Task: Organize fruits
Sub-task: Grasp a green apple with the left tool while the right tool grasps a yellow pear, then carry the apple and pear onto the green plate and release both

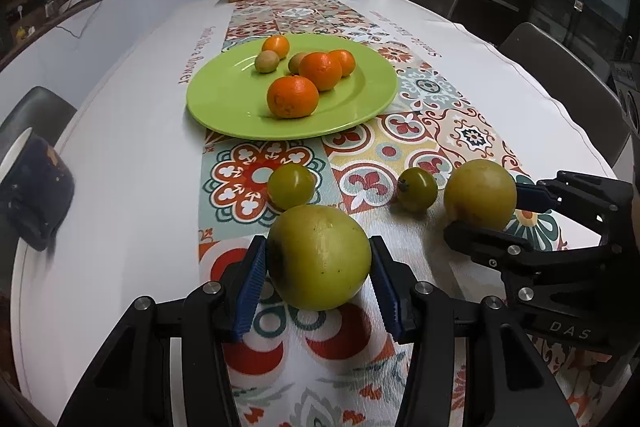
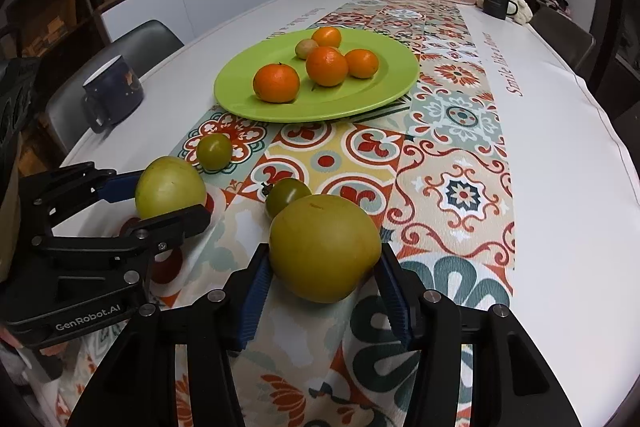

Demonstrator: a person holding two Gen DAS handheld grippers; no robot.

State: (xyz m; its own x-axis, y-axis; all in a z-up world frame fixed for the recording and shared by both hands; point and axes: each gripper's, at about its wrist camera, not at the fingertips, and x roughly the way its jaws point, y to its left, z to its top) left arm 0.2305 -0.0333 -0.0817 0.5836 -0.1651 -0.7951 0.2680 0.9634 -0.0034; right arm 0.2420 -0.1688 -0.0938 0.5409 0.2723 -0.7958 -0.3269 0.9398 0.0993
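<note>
Each green apple (image 1: 319, 258) (image 2: 325, 247) sits on the patterned tablecloth (image 2: 452, 187), short of the green plate (image 1: 224, 99). My left gripper (image 1: 319, 279) and right gripper (image 2: 324, 283) bracket theirs across the middle; whether either grips, I can't tell. They look firm, smooth, rollable.

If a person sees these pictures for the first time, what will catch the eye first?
Two big yellow-green fruits near the camera: one between the left gripper fingers, the other between the right gripper fingers. Behind them, a bright green plate holds orange mandarins on the colourful tablecloth.
</note>
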